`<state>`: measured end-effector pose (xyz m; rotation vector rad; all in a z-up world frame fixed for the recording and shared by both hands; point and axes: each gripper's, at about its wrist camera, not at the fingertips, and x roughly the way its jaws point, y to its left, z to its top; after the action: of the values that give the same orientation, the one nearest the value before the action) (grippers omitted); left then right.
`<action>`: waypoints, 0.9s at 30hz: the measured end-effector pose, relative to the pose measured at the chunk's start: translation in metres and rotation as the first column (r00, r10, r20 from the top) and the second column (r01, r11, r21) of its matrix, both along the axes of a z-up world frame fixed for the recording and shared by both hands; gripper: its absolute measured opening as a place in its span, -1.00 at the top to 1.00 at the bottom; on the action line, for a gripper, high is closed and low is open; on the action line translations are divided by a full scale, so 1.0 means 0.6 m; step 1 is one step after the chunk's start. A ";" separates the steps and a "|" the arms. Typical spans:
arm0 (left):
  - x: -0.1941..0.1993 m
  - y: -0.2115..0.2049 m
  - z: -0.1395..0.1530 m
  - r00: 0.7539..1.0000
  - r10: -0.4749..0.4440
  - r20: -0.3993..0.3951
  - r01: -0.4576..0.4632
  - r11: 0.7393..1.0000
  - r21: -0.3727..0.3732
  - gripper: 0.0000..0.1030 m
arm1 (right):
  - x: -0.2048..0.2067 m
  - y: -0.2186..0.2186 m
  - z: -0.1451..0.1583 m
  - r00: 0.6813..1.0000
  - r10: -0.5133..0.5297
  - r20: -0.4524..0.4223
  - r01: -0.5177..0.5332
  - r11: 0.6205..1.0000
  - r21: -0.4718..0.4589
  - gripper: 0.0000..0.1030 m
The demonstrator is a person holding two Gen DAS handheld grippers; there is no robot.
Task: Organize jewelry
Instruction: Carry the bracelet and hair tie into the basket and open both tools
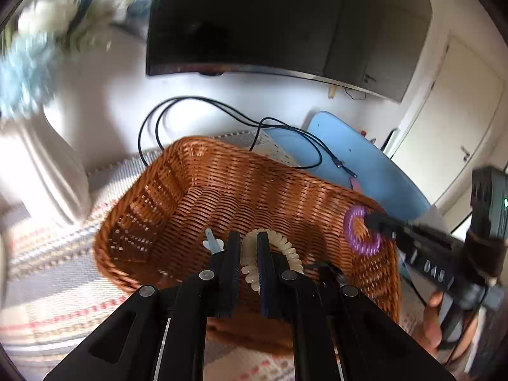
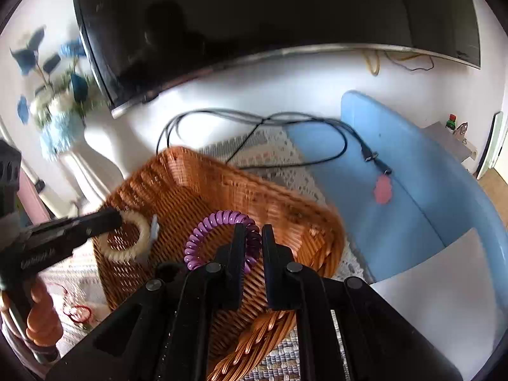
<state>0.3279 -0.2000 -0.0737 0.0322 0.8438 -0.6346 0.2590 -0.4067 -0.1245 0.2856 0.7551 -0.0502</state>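
Note:
A brown wicker basket sits on a woven mat. My left gripper is shut on a cream spiral hair tie, which hangs over the basket's near side. A small pale blue piece shows just left of its fingers. In the right wrist view that gripper comes in from the left with the cream tie. My right gripper is shut on a purple spiral hair tie above the basket's inside. The left wrist view shows it at the right rim with the purple tie.
A black cable loops behind the basket, across the mat and a blue surface that bears a pink item. A white vase with blue flowers stands at the left under a dark screen. Red ties lie on the mat.

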 end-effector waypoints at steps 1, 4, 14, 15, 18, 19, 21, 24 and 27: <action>0.004 -0.001 -0.006 1.000 -0.005 -0.004 0.005 1.000 -0.009 0.79 | 0.001 0.002 -0.001 1.000 0.008 -0.002 -0.008 1.000 -0.004 0.77; 0.009 -0.005 -0.018 1.000 -0.010 -0.008 0.010 1.000 -0.005 0.79 | 0.008 0.001 -0.010 0.999 0.019 -0.032 -0.018 1.000 0.003 0.76; -0.047 0.038 0.032 0.999 0.000 0.044 0.000 1.000 0.013 0.78 | -0.017 -0.017 0.007 1.000 0.014 -0.011 -0.013 0.993 0.119 0.71; -0.058 0.050 0.044 0.998 0.007 0.058 -0.008 1.000 0.013 0.78 | -0.025 -0.010 0.016 1.000 0.026 0.001 -0.026 0.992 0.120 0.71; -0.095 0.100 0.088 0.992 0.041 0.116 -0.041 0.999 -0.002 0.78 | -0.061 0.033 0.050 0.996 0.079 0.037 -0.081 0.994 0.077 0.71; -0.107 0.117 0.100 0.990 0.052 0.132 -0.051 0.999 -0.009 0.78 | -0.070 0.047 0.060 0.994 0.096 0.043 -0.098 0.993 0.062 0.71; -0.128 0.158 0.124 0.986 0.080 0.143 -0.075 0.996 -0.040 0.78 | -0.088 0.075 0.080 0.989 0.132 0.062 -0.135 0.990 0.044 0.70; -0.158 0.219 0.152 0.982 0.113 0.152 -0.098 0.990 -0.104 0.78 | -0.117 0.122 0.111 0.972 0.215 0.097 -0.220 0.975 0.040 0.53; -0.193 0.272 0.166 0.978 0.121 0.168 -0.095 0.983 -0.158 0.78 | -0.143 0.175 0.132 0.932 0.341 0.119 -0.350 0.934 0.067 0.09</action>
<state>0.2121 -0.0365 0.0258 -0.0918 0.6202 -0.5816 0.1730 -0.3015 -0.0455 0.2328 0.6944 0.3313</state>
